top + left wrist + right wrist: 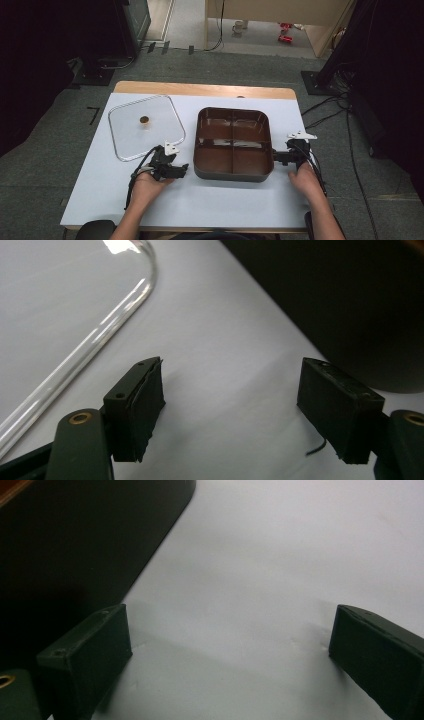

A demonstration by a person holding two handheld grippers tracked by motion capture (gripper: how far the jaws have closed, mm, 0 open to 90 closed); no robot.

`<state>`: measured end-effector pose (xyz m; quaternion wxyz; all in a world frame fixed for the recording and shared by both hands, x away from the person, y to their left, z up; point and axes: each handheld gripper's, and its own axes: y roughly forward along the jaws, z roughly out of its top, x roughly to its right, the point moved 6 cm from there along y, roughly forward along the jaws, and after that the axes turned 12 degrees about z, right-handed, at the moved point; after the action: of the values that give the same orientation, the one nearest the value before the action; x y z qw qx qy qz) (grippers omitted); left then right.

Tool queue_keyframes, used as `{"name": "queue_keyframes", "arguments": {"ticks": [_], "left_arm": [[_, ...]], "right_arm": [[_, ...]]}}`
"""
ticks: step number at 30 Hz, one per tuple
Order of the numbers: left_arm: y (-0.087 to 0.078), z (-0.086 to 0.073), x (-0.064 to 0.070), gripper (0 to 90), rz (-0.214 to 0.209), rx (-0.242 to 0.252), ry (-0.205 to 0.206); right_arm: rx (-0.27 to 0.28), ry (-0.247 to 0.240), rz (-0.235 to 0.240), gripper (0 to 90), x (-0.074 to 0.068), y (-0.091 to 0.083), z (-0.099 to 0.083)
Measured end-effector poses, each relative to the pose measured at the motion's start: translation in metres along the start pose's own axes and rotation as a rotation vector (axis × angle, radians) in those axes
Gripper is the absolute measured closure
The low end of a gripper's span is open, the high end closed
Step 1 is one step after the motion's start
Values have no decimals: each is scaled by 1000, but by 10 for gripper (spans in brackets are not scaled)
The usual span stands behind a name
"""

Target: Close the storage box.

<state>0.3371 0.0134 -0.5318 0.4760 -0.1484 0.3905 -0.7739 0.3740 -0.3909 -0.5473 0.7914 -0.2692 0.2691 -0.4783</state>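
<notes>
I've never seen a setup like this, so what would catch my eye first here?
Likely the dark brown tray with four compartments, mid-table on the white top. A hand-held black tool sits at each of its near corners, the left tool and the right tool, both with jaws open. To the tray's left lies a clear lid with a small brown knob.

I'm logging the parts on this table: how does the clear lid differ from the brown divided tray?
The clear lid is see-through and flat with one small brown knob at its middle; the brown divided tray is opaque, deep-walled and split into four compartments. The lid lies left and turned askew; the tray sits square, between the left gripper and right gripper. Both are rounded rectangles resting on the white table.
</notes>
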Motion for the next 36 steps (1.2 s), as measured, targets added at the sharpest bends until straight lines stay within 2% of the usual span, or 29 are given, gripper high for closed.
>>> {"name": "queue_keyframes", "arguments": {"ticks": [2, 3, 6, 9, 15, 18, 20, 24, 29, 32, 34, 36], "left_arm": [[-1, 2, 1, 272, -32, 5, -5], [-2, 5, 1, 310, -47, 7, 6], [-5, 11, 1, 307, -76, 18, 32], [-6, 17, -1, 317, -113, 13, 23], [-5, 22, -2, 316, -121, 13, 62], [-5, 27, 0, 314, -138, 23, 75], [-6, 34, -2, 322, -134, 36, 98], [-4, 38, -6, 322, -150, 28, 86], [0, 41, -12, 322, -149, 13, 88], [0, 43, -16, 322, -146, 21, 85], [1, 48, -21, 328, -152, 32, 68], [2, 49, -24, 330, -143, 37, 73]], "right_arm": [[0, -1, 0, 26, 0, 0, 0], [0, -2, 0, 26, 0, 0, 0], [0, 1, 0, 26, 0, 0, 0], [0, 1, 0, 26, 0, 0, 0], [0, 1, 1, 26, 0, 0, 0], [0, 1, 1, 26, 0, 0, 0], [0, 1, 1, 26, 0, 0, 0], [0, 0, 1, 26, 0, 0, 0], [-1, 0, 1, 26, 0, 0, 0], [-1, 0, 1, 26, 0, 0, 0], [-1, 1, 1, 26, 0, 0, 0], [-1, 1, 1, 26, 0, 0, 0]]}}
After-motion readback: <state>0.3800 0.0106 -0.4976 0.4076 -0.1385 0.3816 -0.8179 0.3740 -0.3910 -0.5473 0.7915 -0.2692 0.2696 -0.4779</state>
